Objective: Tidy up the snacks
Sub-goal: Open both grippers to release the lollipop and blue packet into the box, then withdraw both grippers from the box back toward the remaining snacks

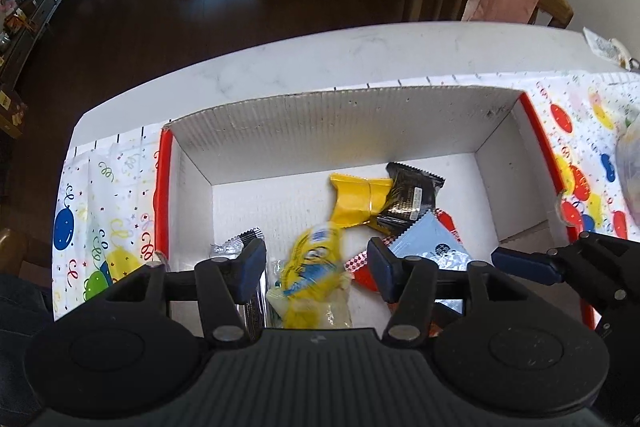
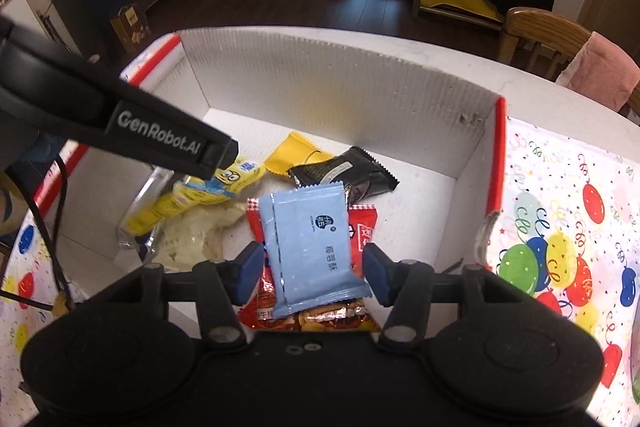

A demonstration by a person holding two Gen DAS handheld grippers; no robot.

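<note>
- Left wrist view: left tool (image 1: 316,269) hangs over the near side of the white cardboard box (image 1: 340,119), jaws wide, nothing gripped. Yellow minion-print snack bag (image 1: 316,267), motion-blurred, lies between the fingers. Yellow pouch (image 1: 354,201) and black packet (image 1: 412,199) rest mid-box.
- Right wrist view: right tool (image 2: 314,271) over the box, jaws wide, straddling a light-blue sachet (image 2: 310,247) without touching it; the sachet lies atop a red packet (image 2: 362,227).
</note>
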